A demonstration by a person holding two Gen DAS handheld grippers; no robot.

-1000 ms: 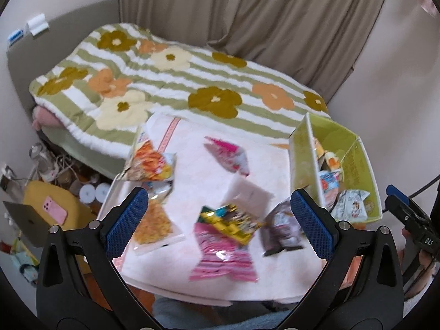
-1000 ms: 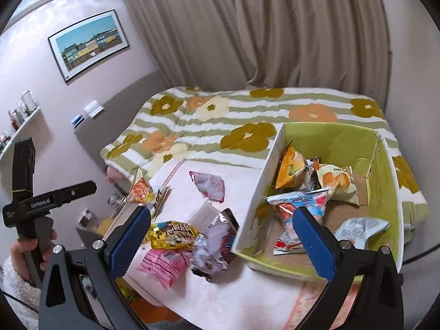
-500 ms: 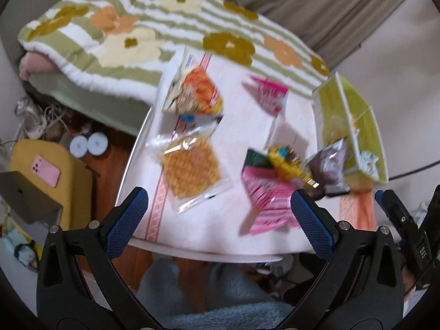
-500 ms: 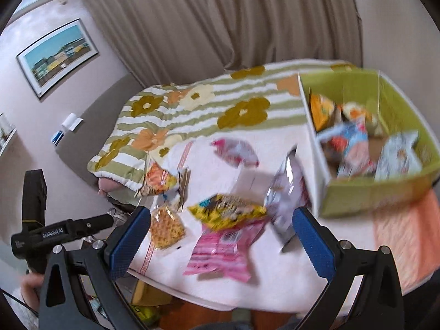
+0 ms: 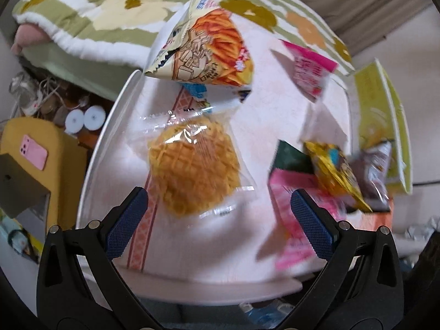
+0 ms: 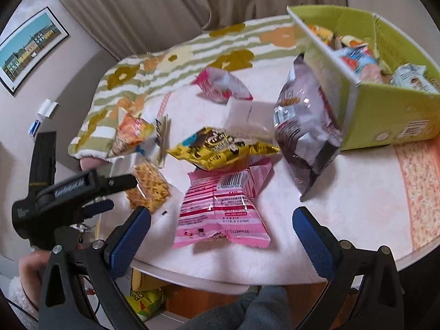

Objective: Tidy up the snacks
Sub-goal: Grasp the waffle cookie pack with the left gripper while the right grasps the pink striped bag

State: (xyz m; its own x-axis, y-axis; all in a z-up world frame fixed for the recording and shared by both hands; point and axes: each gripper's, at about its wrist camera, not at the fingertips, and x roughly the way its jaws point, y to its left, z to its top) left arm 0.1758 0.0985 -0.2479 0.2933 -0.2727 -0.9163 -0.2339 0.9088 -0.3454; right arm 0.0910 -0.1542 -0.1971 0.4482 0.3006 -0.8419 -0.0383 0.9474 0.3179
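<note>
**Two open grippers above a table of soft snack packets**

The left gripper (image 5: 218,214) hangs with jaws spread wide and empty, just short of the melon bun (image 5: 194,169). The bun lies flat in a clear, crinkly wrapper near the table's left edge. It looks light and soft, easily crushed, and the film is likely slippery, so I would take it by the flat sealed end of the wrapper, or close very gently across the bun.

The right gripper (image 6: 221,238) is likewise open and holds nothing, poised over the pink pack (image 6: 222,206). That one is a flat, striped foil pillow with crimped ends and a barcode, lying near the table's front edge. It should be light and floppy; a pinch on a crimped edge looks safest.

Touching its far end sits the yellow bag (image 6: 220,148), puffy and glossy. To the right, a grey-brown bag (image 6: 305,126) leans against the box. Both probably hold air and brittle contents, so a hard squeeze risks breaking them.

Farther off lie the orange chip bag (image 5: 203,44), stiff and standing tent-like, and a small pink pouch (image 6: 222,85).

The green box (image 6: 385,110), stiff cardboard, stands at the table's right side with several packets already inside. The table (image 6: 357,206) wears a soft, pale cloth.
</note>
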